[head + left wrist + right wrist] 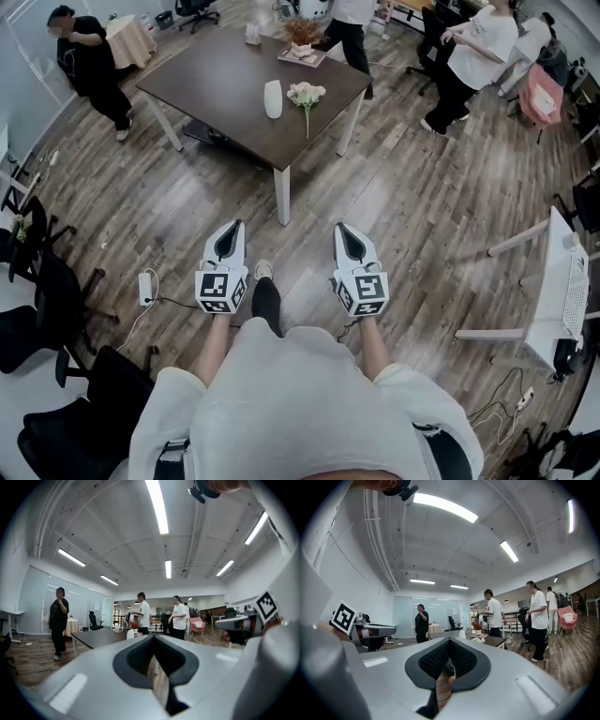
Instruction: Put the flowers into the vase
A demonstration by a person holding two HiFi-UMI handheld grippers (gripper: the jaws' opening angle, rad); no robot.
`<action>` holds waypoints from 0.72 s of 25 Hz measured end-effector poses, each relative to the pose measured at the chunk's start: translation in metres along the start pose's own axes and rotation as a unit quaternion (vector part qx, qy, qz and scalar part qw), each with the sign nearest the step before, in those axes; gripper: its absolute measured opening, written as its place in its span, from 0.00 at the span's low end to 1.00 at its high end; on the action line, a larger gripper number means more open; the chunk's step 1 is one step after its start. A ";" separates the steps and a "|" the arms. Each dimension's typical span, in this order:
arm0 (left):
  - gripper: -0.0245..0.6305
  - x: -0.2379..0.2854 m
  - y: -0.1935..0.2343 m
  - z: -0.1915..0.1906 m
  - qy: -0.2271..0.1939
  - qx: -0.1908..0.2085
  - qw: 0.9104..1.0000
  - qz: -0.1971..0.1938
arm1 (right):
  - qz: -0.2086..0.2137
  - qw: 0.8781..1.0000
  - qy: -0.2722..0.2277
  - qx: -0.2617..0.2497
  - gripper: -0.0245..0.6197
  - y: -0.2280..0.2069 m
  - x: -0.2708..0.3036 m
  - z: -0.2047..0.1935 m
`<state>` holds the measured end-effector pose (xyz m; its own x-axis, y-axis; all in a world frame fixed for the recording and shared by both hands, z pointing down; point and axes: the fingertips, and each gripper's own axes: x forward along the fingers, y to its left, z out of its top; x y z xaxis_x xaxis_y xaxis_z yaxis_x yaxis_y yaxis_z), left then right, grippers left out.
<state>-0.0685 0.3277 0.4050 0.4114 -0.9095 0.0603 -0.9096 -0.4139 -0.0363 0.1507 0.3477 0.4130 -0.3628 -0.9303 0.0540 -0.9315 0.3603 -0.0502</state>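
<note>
Grippers: the left gripper (232,230) and right gripper (345,232) are held level and side by side at waist height. Each has its jaws pressed together on nothing, likely because nothing is within reach yet.
Floor: bare wood floor (394,187) lies between the person and the work.
Table: a dark table (216,80) stands at twelve o'clock, well apart from both grippers.
Vase: a white vase (273,98) stands upright near the table's middle.
Flowers: the pale flowers (306,94) lie flat just at the vase's three o'clock, stems toward the near edge, handy for a pinch.
Bystanders: bystanders (473,47) stand beyond at ten, twelve and two o'clock.
Step in hand: probably closing on the table.
</note>
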 end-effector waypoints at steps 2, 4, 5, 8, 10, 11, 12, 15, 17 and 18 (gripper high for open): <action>0.05 0.012 0.003 -0.002 -0.001 -0.004 1.000 -0.002 | 0.000 1.000 0.001 -0.006 0.03 -0.004 0.009 0.000; 0.05 0.025 0.006 -0.005 -0.002 -0.006 1.000 -0.007 | -0.005 1.000 0.002 -0.009 0.03 -0.010 0.020 -0.002; 0.05 0.033 0.008 -0.008 -0.002 -0.007 1.000 -0.010 | -0.008 1.000 0.003 -0.010 0.03 -0.014 0.026 -0.003; 0.05 0.057 0.019 -0.015 -0.001 -0.014 1.000 -0.015 | -0.012 1.000 0.010 -0.012 0.03 -0.021 0.049 -0.009; 0.05 0.076 0.029 -0.022 0.001 -0.021 1.000 -0.017 | -0.014 1.000 0.017 -0.015 0.03 -0.026 0.067 -0.014; 0.05 0.087 0.034 -0.026 0.002 -0.024 1.000 -0.019 | -0.016 1.000 0.020 -0.015 0.03 -0.029 0.078 -0.017; 0.05 0.098 0.039 -0.030 0.004 -0.026 0.999 -0.021 | -0.017 0.999 0.022 -0.015 0.03 -0.033 0.090 -0.020; 0.05 0.134 0.060 -0.037 0.011 -0.029 0.999 -0.027 | -0.020 0.999 0.030 -0.015 0.03 -0.040 0.131 -0.024; 0.05 0.159 0.078 -0.038 0.015 -0.032 0.999 -0.029 | -0.020 0.999 0.035 -0.014 0.03 -0.043 0.160 -0.023; 0.05 0.170 0.087 -0.039 0.019 -0.033 0.999 -0.029 | -0.020 0.999 0.037 -0.013 0.03 -0.044 0.173 -0.023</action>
<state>-0.0799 0.1390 0.4511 0.4630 -0.8810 0.0974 -0.8862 -0.4621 0.0336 0.1286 0.1722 0.4476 -0.3260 -0.9365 0.1294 -0.9451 0.3261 -0.0211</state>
